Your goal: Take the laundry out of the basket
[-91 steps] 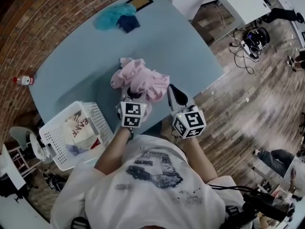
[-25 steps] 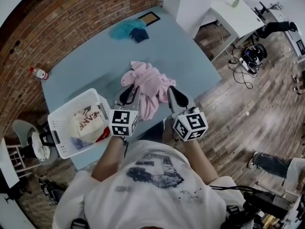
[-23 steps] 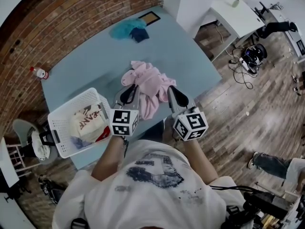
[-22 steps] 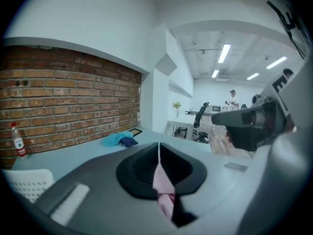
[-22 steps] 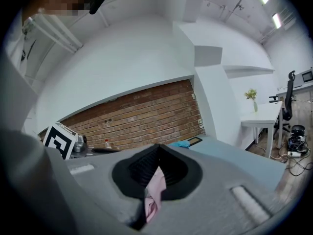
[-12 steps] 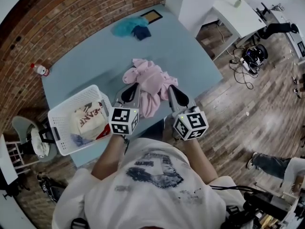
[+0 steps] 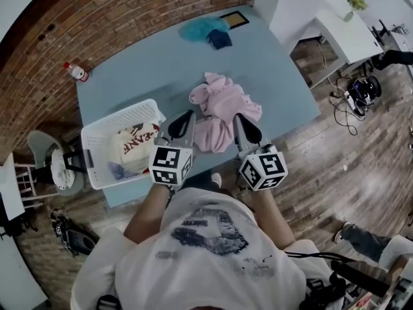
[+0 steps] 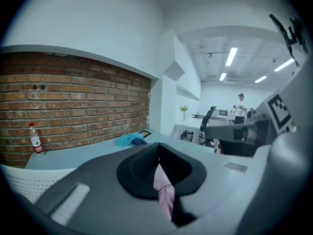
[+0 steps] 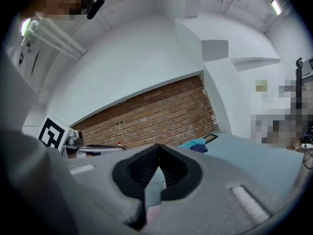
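Pink crumpled cloth garment (image 7: 222, 105) is lying on the pale blue table (image 7: 129, 76) near the white slatted plastic basket (image 7: 87, 163). The left gripper (image 7: 183, 121) and right gripper (image 7: 246, 126) are both clamping its near edge. Raising both corners evenly should be keeping it from dragging. The right gripper's hold is showing only as a pink sliver, and a cream printed cloth (image 7: 132, 147) is hiding whatever is lying beneath it in the basket.

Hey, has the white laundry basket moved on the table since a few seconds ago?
No. The white basket sits at the same near-left corner of the blue table, just as far from the bottle; only the head camera's framing shifted.
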`<action>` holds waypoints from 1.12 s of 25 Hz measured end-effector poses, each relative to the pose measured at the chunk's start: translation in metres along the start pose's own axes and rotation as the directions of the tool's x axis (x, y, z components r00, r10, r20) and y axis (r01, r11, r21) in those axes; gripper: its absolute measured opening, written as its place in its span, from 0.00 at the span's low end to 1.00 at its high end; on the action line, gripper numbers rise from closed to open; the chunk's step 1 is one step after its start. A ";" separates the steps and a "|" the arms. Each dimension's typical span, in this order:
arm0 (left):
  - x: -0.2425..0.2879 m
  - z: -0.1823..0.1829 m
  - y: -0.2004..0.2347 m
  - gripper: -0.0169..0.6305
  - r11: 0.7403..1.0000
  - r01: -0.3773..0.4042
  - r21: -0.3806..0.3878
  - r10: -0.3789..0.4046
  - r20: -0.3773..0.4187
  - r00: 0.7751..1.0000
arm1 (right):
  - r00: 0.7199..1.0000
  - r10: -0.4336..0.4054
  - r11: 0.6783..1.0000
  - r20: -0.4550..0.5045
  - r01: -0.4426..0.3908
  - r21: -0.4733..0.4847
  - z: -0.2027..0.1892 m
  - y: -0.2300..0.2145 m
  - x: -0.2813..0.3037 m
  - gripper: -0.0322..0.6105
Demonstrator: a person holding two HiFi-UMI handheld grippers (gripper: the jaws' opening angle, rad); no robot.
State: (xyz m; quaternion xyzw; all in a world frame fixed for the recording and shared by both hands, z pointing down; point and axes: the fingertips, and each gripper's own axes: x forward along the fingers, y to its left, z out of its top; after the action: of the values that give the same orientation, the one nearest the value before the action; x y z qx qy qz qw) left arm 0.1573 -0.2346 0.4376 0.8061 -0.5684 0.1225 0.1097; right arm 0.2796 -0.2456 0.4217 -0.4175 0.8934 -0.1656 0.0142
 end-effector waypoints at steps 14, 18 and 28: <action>-0.129 -0.040 0.154 0.01 0.964 -0.265 -0.032 0.264 -0.037 0.964 | 0.960 0.265 0.963 -0.085 -0.268 -0.016 -0.038 0.165 0.096 0.05; -0.165 -0.058 0.203 0.01 0.956 -0.289 -0.048 0.286 -0.053 0.957 | 0.951 0.288 0.956 -0.113 -0.292 -0.021 -0.055 0.218 0.120 0.05; -0.212 -0.089 0.279 0.01 0.978 -0.210 0.002 0.209 -0.058 0.976 | 0.929 0.240 0.965 -0.282 -0.260 -0.038 -0.114 0.304 0.160 0.05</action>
State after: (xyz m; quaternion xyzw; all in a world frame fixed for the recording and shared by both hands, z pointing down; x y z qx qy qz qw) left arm -0.1812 -0.1096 0.4638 0.7377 -0.6471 0.1553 0.1143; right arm -0.0684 -0.1522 0.4539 -0.2735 0.9381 -0.1853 -0.1043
